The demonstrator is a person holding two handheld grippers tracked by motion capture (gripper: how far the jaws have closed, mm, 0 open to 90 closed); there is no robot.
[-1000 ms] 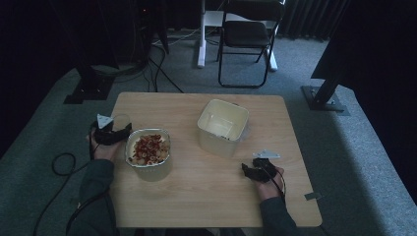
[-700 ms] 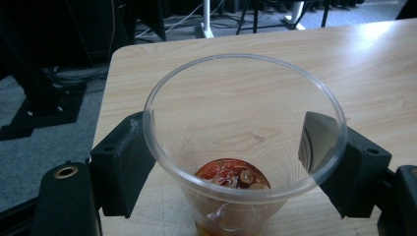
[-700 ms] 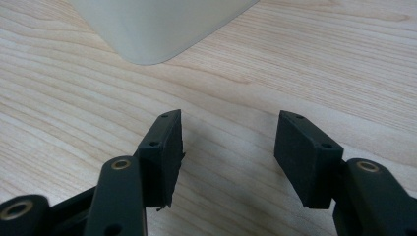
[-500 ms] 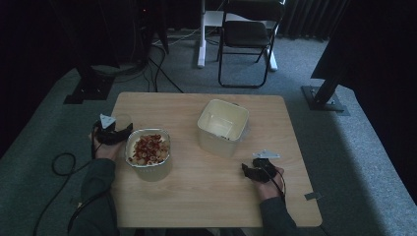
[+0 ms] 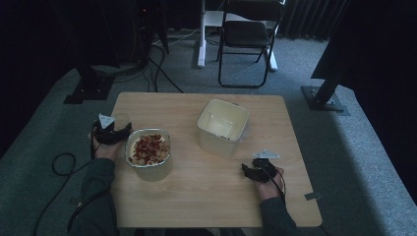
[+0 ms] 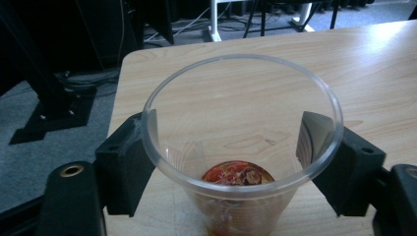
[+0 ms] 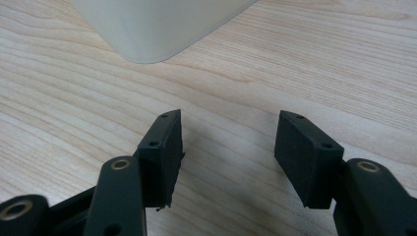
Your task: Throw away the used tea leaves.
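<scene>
Black two-jaw grippers (image 5: 109, 133) (image 5: 255, 170) with brass-ringed screw holes, grey three-cornered top plates, trailing black cables, dark grey-green sleeves (image 5: 96, 189).

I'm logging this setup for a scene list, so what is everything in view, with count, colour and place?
table: one, light wood, centre of the high view
clear plastic cup: one, transparent with something red and orange at its bottom, between the left gripper's jaws at the table's left edge
bowl of food: one, pale with red and tan pieces, table's left part
empty container: one, cream, squarish, middle of the table
folding chair: one, black, on the floor beyond the table
floor: grey carpet, all round
cables: several, dark, floor beyond the table
left gripper: one, black, jaws just been closing around the cup
right gripper: one, black, open, nothing between its jaws
</scene>
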